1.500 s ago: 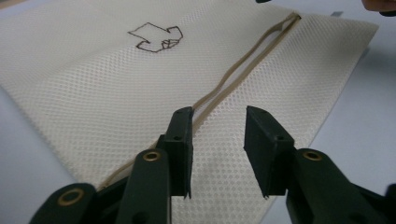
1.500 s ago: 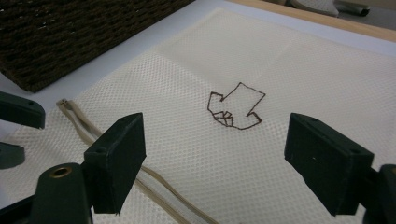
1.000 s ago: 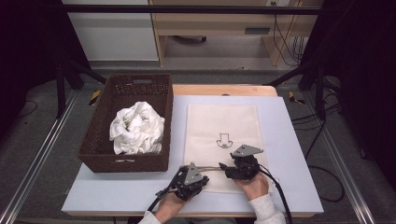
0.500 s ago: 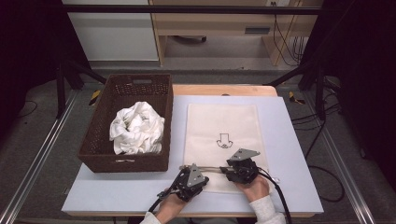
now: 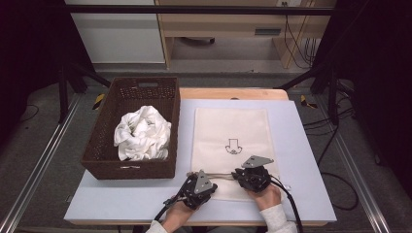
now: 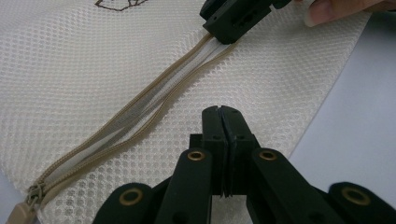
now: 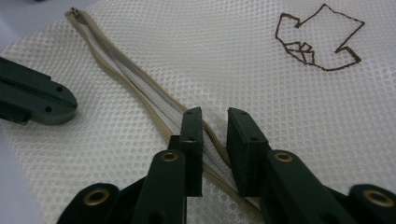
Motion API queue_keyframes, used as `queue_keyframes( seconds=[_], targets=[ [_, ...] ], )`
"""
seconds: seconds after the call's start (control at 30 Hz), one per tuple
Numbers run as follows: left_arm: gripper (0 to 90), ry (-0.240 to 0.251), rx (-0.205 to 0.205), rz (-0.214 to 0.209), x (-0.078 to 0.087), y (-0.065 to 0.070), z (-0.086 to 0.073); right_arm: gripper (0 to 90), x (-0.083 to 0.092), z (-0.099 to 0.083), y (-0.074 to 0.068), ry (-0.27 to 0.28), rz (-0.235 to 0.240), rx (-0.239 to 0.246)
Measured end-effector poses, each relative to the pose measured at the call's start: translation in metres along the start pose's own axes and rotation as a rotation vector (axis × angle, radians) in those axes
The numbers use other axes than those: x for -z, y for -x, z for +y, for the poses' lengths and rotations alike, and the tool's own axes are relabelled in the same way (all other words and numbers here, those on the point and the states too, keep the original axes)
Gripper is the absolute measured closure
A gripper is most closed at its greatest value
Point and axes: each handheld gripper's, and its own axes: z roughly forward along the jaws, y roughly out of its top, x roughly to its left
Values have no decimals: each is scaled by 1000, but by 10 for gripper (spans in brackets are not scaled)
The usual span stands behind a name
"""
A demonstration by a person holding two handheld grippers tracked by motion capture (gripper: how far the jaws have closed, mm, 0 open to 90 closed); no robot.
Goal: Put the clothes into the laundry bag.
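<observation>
a cream mesh laundry bag (image 5: pixel 232 145) lies flat on the pale table (image 5: pixel 311 194), its tan zipper (image 6: pixel 140 112) partly parted along the near edge (a small brown arrow-like mark (image 7: pixel 320 39) sits mid-bag). the left gripper (image 6: pixel 222 116) rests on the mesh beside the zipper with jaws pressed together on nothing, while the right gripper (image 7: pixel 215 126) straddles the zipper, jaws apart. left of the bag, a dark wicker basket (image 5: pixel 104 145) holds crumpled white cloth (image 5: pixel 142 133).

Even overhead light on table (image 5: pixel 145 204), dark surround; close views sharp, far edges softly blurred
</observation>
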Motion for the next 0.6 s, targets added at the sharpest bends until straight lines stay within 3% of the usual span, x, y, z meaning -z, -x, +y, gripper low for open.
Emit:
queue_keyframes(
  seconds=[0.33, 0.4, 0.53, 0.6],
  targets=[
    [845, -2, 35, -37, 0, -5, 0, 859, 1, 1, 1, -2, -1, -16],
    [838, -4, 40, -48, 1, -6, 1, 859, 3, 3, 2, 26, -5, -12],
    [819, 19, 36, -38, 8, -10, 9, 860, 11, 7, 3, 75, -1, -19],
    [779, 46, 2, -10, 15, -10, 18, 861, 14, 10, 3, 83, 3, -18]
  ],
)
